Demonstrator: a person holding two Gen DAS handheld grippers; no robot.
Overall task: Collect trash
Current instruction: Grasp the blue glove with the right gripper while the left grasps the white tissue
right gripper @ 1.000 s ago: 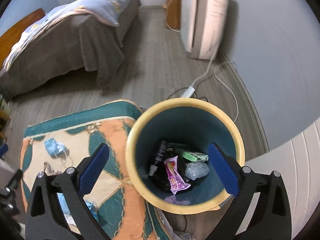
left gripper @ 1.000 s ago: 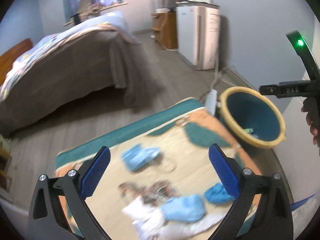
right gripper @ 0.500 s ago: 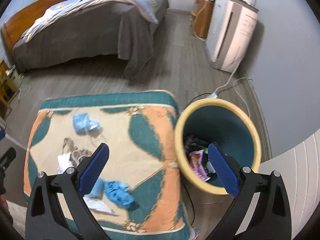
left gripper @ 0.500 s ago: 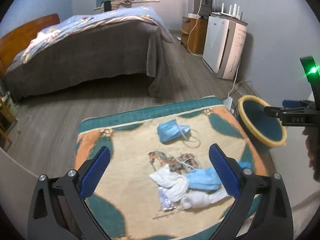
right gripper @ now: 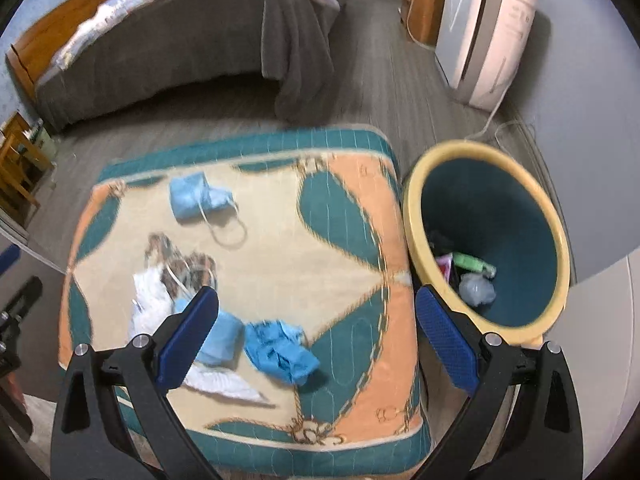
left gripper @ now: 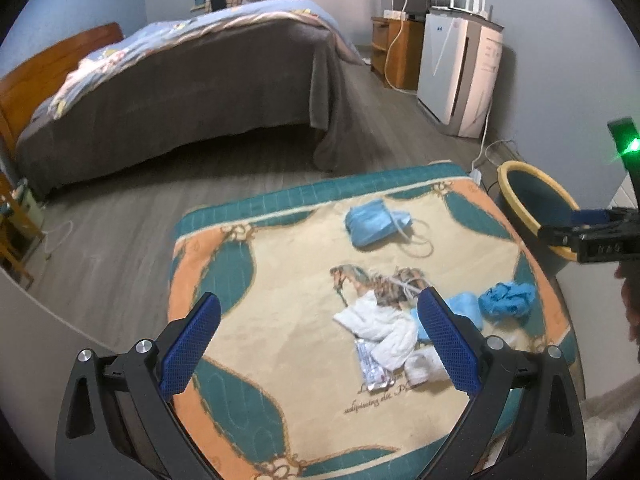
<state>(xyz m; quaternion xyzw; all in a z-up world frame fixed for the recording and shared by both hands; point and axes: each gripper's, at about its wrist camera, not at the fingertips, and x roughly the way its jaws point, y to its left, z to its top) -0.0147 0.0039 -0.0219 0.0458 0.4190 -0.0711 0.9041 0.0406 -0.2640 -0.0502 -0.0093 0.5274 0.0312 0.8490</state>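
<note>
Trash pile — white tissues, crumpled blue glove, blue face mask — lies on the patterned tabletop, yellow-rimmed bin just beside its right edge, left hand-held gripper and right hand-held gripper both wide open, empty, above it.

Light-blue mask half hidden behind right finger of left tool. White tissue wad likewise partly covered. Foil wrapper tucked under crumpled white paper; print unreadable. Script near front edge of patterned cushion too blurred to read. Bin contents partly behind near rim; dark items at bottom unidentifiable. White paper sheet near front-left corner partly behind left finger of right tool. Right tool cut off by right edge in left wrist view.
</note>
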